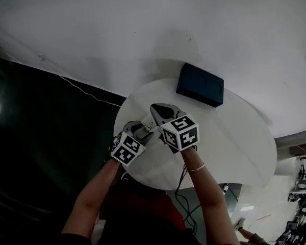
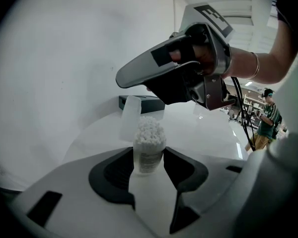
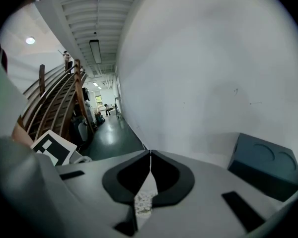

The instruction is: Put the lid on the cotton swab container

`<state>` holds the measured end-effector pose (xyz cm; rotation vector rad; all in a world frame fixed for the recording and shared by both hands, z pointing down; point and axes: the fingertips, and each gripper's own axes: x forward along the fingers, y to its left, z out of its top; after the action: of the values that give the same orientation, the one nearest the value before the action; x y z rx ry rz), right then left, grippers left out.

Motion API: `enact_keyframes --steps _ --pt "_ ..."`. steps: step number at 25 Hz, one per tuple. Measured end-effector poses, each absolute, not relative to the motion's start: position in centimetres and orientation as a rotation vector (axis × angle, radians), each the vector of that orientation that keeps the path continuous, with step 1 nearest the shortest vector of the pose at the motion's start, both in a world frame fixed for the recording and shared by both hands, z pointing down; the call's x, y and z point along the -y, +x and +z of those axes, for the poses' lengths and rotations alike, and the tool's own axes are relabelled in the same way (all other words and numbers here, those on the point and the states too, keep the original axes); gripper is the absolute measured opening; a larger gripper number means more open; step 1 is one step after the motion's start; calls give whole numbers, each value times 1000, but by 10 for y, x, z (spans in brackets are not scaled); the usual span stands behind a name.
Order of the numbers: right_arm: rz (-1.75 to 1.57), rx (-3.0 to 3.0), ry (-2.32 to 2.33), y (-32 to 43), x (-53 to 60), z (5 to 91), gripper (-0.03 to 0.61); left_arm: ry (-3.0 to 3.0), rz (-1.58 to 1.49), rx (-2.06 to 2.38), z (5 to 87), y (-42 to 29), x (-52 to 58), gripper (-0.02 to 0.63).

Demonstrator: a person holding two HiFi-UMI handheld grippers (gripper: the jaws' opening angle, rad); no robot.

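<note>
My left gripper (image 2: 148, 150) is shut on the cotton swab container (image 2: 149, 161), a small clear upright tub with white swab heads showing at its uncovered top. Its translucent lid (image 2: 130, 115) stands flipped up at the tub's far left side. My right gripper (image 2: 120, 79) hovers just above the tub and lid, jaws shut tip to tip; whether it touches the lid I cannot tell. In the right gripper view the gripper (image 3: 150, 153) looks over the swabs (image 3: 144, 202) below. In the head view the left gripper (image 1: 144, 128) and right gripper (image 1: 156, 109) meet at the container (image 1: 150, 125).
Both grippers work over the near left part of a round white table (image 1: 229, 142). A dark blue box (image 1: 200, 84) lies at its far edge against a white wall. Cables hang from the right gripper. Dark floor lies to the left. A person (image 2: 265, 118) stands far off.
</note>
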<state>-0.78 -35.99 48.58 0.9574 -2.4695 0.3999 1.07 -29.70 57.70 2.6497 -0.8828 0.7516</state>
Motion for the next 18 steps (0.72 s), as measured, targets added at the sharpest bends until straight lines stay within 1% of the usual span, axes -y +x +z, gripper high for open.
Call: enact_keyframes --steps 10,18 --pt "439 2414 903 -2 348 508 17 2659 756 864 578 11 298 209" --pt "461 2393 954 12 334 520 17 2661 743 865 579 11 300 209"
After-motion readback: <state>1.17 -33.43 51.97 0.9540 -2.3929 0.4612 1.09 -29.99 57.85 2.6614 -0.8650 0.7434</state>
